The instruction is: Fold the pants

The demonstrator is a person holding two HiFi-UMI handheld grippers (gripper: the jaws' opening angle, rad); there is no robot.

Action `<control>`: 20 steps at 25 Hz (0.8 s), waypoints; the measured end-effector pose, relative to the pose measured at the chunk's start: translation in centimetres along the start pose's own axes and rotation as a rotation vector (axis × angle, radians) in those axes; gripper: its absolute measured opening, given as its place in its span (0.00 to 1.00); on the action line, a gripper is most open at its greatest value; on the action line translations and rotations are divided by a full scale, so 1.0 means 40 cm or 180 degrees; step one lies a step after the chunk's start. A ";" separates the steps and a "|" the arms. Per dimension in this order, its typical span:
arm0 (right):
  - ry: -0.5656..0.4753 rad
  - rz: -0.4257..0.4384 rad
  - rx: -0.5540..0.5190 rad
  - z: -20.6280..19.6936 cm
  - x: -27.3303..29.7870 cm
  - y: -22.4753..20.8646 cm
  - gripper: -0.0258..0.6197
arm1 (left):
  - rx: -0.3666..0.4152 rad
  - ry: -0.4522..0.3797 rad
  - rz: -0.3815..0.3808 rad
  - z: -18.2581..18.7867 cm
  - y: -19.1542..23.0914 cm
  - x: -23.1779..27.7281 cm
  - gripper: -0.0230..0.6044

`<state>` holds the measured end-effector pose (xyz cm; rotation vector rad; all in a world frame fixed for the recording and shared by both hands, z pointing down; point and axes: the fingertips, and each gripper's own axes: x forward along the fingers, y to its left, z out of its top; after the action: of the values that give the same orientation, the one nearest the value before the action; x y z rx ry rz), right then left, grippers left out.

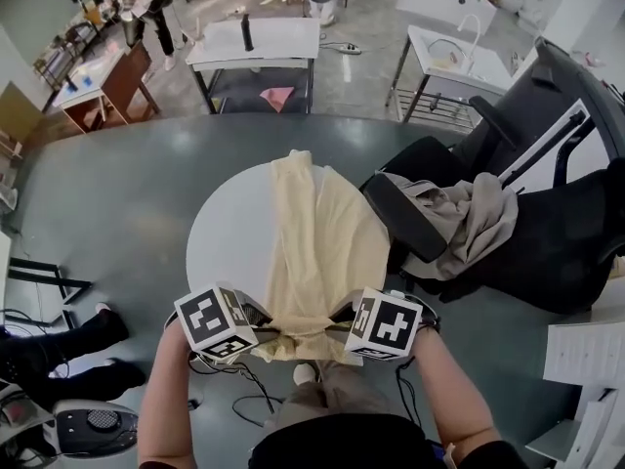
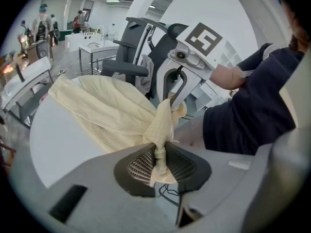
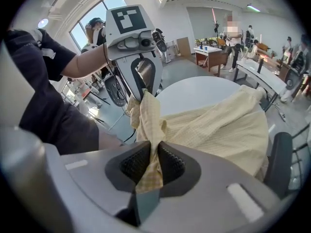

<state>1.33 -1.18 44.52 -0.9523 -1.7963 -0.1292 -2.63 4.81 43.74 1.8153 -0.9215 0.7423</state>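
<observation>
The pale yellow pants [image 1: 317, 233] lie lengthwise across the round bench [image 1: 220, 237] with no fold made yet, and at the bench's near edge the left tongs [image 1: 264, 327] and right tongs [image 1: 337, 328] each pinch a bunched corner.

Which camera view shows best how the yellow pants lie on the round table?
The head view: there the pants show whole along the white table, near end held by the left gripper and right gripper. Each gripper view shows only the bunched end in its own jaws and some cloth beyond.
</observation>
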 end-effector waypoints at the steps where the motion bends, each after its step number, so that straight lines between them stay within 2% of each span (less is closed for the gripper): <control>1: -0.0016 -0.0037 0.0007 0.007 -0.001 -0.028 0.12 | -0.0017 -0.0010 0.0055 0.011 0.033 -0.003 0.14; 9: -0.0101 -0.0257 0.0085 0.026 -0.019 -0.237 0.12 | -0.0015 -0.0073 0.0278 0.115 0.239 -0.011 0.14; 13: -0.0133 -0.0346 0.0118 0.027 -0.022 -0.322 0.12 | 0.0027 -0.0239 0.0410 0.159 0.319 -0.010 0.14; 17: -0.0135 -0.0533 0.0071 0.029 -0.023 -0.396 0.12 | -0.0028 -0.0547 0.0734 0.196 0.404 -0.021 0.20; 20: -0.0216 -0.0859 0.0113 0.029 -0.032 -0.457 0.22 | -0.0163 -0.0788 0.1059 0.202 0.469 -0.058 0.24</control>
<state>-11.33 -13.66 49.07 -0.6927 -1.9776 -0.2357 -18.83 -7.25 47.58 1.7545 -1.4169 0.6967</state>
